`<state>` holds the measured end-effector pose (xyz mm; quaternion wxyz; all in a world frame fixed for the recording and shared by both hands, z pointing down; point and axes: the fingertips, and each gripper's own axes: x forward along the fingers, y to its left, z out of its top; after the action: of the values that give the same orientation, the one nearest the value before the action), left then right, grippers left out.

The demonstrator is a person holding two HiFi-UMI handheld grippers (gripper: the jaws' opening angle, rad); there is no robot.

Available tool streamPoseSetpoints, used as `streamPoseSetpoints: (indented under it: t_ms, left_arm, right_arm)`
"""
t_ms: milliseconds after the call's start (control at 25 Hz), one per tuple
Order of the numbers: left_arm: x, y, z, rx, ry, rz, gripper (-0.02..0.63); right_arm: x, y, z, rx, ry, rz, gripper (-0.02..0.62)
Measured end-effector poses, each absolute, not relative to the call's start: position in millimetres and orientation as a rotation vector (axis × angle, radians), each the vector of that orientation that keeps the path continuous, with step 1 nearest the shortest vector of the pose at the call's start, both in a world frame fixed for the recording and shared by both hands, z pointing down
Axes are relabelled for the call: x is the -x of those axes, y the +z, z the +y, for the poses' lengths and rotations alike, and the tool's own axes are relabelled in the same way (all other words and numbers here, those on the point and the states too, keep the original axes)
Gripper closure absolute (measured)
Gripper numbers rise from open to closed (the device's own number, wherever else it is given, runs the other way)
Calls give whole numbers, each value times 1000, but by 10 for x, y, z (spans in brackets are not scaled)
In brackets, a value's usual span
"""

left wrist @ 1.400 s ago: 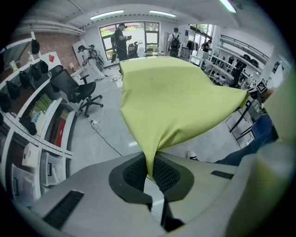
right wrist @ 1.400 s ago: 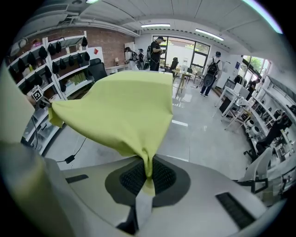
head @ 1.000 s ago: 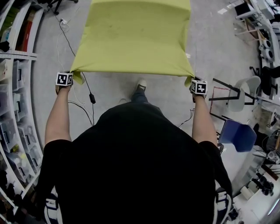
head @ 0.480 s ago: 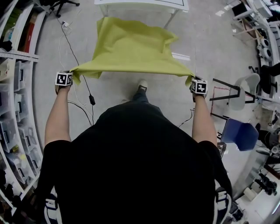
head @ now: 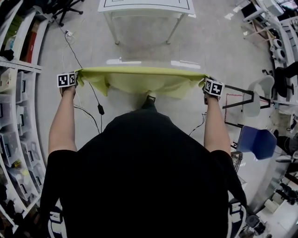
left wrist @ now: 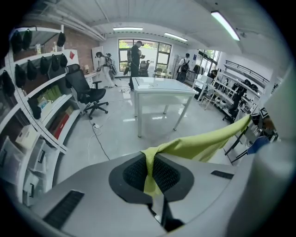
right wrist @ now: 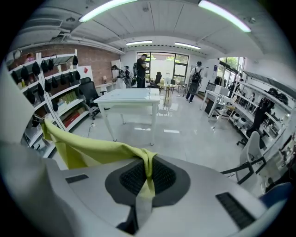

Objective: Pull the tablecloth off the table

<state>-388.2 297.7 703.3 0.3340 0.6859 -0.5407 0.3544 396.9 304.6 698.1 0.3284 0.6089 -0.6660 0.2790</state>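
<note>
Tablecloth (head: 144, 74) in the air between left tongs (left wrist: 150, 172) and right tongs (right wrist: 148, 178), table (head: 146, 4) beyond it, shelves (head: 18, 107) at far left.

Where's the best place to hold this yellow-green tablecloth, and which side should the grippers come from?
By its two top corners, from the person's side, one gripper each, as now: the left gripper and right gripper are shut on bunched corners of the tablecloth. It is limp and sags, so wide-apart corner grips keep its top edge stretched.

Table (head: 146, 5) is cut off by the head view's top edge, its far side gone. Tablecloth (head: 139, 76) corners disappear inside the clamped left gripper (left wrist: 149, 171) and right gripper (right wrist: 147, 178). People (left wrist: 136, 53) by the far windows are too small to tell apart.
</note>
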Motion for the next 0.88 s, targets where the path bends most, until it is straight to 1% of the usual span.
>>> streamPoseSetpoints:
  t_ms: [480, 880]
  left_arm:
    - [3569, 6307, 2657, -1936, 773, -1481, 583]
    - [3352, 5607, 2457, -2098, 696, -1568, 583]
  right_arm:
    - [-3908, 6164, 2812, -1749, 600, -1905, 577]
    - [-3698, 5127, 2619, -1897, 322, -2076, 577]
